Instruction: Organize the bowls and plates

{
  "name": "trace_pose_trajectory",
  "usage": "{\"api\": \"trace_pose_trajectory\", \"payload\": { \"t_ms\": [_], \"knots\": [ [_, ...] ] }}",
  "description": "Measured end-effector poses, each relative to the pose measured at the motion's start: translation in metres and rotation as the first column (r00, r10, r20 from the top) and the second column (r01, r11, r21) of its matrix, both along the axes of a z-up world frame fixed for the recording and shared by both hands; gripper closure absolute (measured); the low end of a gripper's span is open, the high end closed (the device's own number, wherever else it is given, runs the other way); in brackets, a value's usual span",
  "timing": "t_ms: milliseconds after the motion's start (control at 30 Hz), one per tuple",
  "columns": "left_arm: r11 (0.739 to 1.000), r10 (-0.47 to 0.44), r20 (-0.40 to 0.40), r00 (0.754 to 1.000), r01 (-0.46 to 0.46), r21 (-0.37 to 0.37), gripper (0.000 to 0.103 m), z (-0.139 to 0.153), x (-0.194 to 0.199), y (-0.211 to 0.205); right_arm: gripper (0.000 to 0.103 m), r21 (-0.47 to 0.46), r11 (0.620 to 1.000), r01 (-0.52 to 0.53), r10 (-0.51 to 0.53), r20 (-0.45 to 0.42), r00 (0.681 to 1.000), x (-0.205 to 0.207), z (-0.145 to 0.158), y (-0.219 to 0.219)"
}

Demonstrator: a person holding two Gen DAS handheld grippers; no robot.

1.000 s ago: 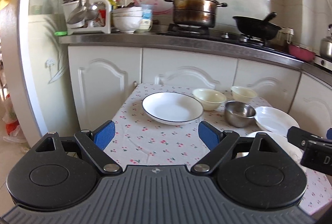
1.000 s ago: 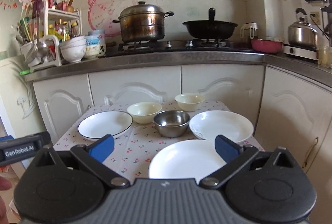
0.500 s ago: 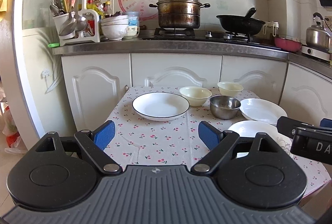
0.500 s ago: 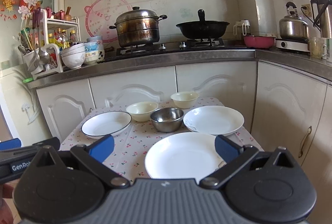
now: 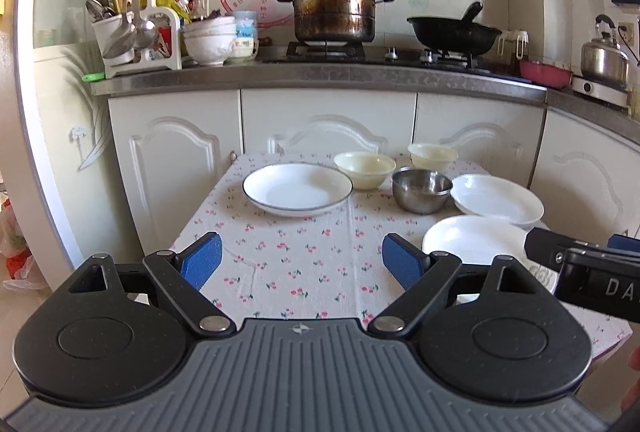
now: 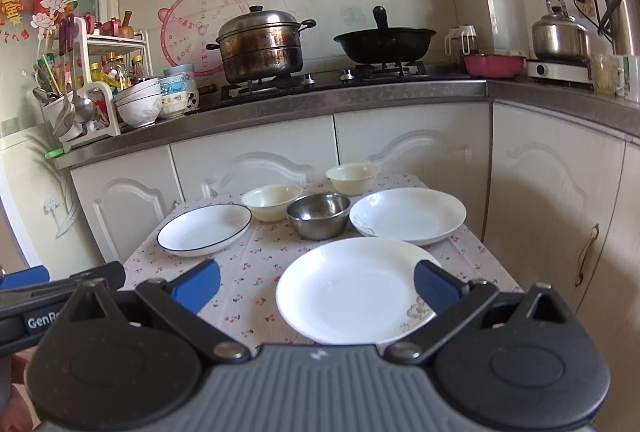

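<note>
On a small table with a cherry-print cloth (image 5: 304,264) (image 6: 256,264) lie a black-rimmed white plate (image 5: 297,188) (image 6: 204,228), two cream bowls (image 5: 365,168) (image 5: 432,154) (image 6: 272,201) (image 6: 353,178), a steel bowl (image 5: 422,189) (image 6: 319,214), a deep white plate (image 5: 498,198) (image 6: 408,216) and a flat white plate (image 5: 476,238) (image 6: 352,294). My left gripper (image 5: 302,260) is open above the cloth's near edge, holding nothing. In front of the flat white plate, my right gripper (image 6: 318,284) is open and holds nothing too.
Behind the table run white cabinets (image 5: 328,120) under a counter with a steamer pot (image 5: 334,10), a black wok (image 5: 454,30), stacked bowls (image 5: 210,40), a utensil rack (image 5: 136,28), a red basin (image 6: 494,64) and a kettle (image 6: 560,32). The other gripper's body (image 5: 588,280) shows at right.
Both grippers have pulled back and up from the table, so the dishes look smaller and farther. Their jaws stayed open. No dish has moved.
</note>
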State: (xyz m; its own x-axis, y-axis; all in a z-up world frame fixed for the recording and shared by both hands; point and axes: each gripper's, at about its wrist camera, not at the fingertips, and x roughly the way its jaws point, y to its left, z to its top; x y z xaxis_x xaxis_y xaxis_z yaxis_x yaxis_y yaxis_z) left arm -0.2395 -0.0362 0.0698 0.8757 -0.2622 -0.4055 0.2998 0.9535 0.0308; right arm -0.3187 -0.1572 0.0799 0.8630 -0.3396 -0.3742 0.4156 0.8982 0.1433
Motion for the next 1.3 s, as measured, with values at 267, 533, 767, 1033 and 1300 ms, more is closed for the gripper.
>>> {"api": "trace_pose_trajectory", "payload": {
  "t_ms": [267, 533, 767, 1033, 1300],
  "knots": [
    [1.0, -0.013, -0.062, 0.998, 0.014, 0.023, 0.0, -0.016, 0.005, -0.003, 0.001, 0.023, 1.0, 0.016, -0.015, -0.039, 0.999, 0.0, -0.019, -0.007],
    [0.998, -0.02, -0.095, 0.995, 0.025, 0.053, 0.0, -0.029, 0.01, -0.007, 0.001, 0.026, 0.999, 0.029, -0.028, -0.05, 0.998, 0.0, -0.03, -0.015],
    [0.997, -0.029, -0.12, 0.992, 0.037, 0.066, 0.0, -0.038, 0.016, -0.011, 0.001, 0.043, 0.998, 0.038, -0.035, -0.067, 0.997, 0.002, -0.04, -0.024],
    [0.994, -0.105, -0.159, 0.982, 0.107, 0.003, 0.0, -0.043, 0.024, -0.014, 0.001, 0.116, 0.992, 0.046, -0.042, -0.034, 0.999, -0.002, -0.05, -0.044],
    [0.978, -0.201, -0.164, 0.966, 0.189, -0.088, 0.0, -0.043, 0.035, -0.018, 0.001, 0.183, 0.978, 0.102, -0.102, -0.012, 0.995, -0.003, -0.062, -0.076]
  ]
}}
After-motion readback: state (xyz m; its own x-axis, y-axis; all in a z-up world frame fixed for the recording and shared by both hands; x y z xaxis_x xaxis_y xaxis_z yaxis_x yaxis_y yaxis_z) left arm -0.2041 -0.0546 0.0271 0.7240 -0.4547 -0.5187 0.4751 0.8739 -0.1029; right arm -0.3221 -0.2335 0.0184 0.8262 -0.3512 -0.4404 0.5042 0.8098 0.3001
